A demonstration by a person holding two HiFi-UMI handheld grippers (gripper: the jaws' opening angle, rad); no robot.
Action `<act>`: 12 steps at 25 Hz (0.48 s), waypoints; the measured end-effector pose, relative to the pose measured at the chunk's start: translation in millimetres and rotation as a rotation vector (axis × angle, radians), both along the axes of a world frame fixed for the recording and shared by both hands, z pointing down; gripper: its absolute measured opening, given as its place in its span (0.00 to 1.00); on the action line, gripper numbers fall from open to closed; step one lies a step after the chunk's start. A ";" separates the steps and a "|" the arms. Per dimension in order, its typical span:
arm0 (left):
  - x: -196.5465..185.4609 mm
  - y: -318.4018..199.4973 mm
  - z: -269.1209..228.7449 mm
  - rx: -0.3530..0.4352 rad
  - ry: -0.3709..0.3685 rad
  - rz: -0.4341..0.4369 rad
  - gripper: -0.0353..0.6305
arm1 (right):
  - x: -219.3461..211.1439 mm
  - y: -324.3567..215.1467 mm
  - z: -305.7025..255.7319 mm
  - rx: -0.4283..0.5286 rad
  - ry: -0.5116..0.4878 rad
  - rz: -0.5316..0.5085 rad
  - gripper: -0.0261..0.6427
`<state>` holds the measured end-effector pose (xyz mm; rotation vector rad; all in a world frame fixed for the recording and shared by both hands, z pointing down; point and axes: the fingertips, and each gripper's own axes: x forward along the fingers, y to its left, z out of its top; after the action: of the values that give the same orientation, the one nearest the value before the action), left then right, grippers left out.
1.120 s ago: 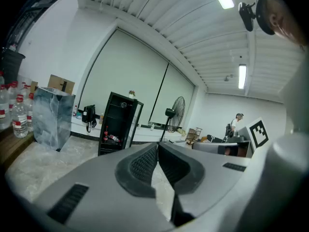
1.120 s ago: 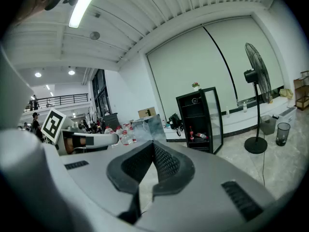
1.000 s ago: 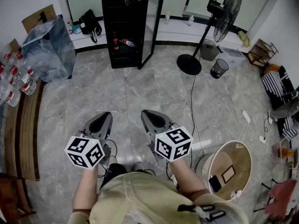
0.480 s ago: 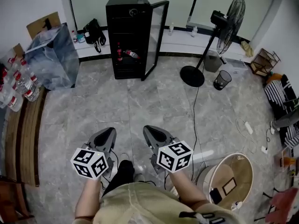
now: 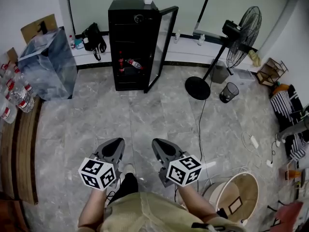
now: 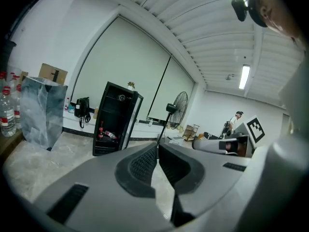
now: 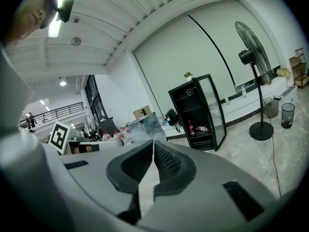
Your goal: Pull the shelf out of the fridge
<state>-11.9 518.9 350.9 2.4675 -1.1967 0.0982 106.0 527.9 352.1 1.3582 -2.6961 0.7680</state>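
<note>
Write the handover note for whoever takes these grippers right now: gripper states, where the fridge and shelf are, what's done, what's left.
Left gripper: shut, empty, low over the floor.
Right gripper: shut, empty, beside the left one.
Fridge: ahead across the room by the far wall, door open.
Shelf: inside the fridge, with two bottles on it, one standing, one lying.
Done: door open; no shelf pulled.
Left: walk up, open a gripper, take the shelf's front edge and draw it out, probably minding the bottles.
</note>
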 end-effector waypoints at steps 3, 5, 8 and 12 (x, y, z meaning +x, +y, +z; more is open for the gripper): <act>-10.0 -36.2 5.5 0.001 -0.022 0.019 0.09 | -10.9 -40.1 1.7 -0.005 0.009 0.011 0.07; -19.6 -62.3 9.4 -0.011 -0.032 0.030 0.09 | -22.0 -66.5 1.9 -0.015 0.017 0.012 0.07; -34.2 -102.3 13.4 -0.034 -0.030 0.035 0.09 | -39.4 -104.2 2.1 -0.025 0.034 -0.002 0.07; -45.3 -140.2 15.2 -0.031 -0.032 0.055 0.09 | -56.3 -144.4 2.2 -0.024 0.031 0.008 0.07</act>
<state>-57.2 378.7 366.1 2.4811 -1.1319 0.1712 49.7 383.5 354.3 1.3647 -2.6509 0.7707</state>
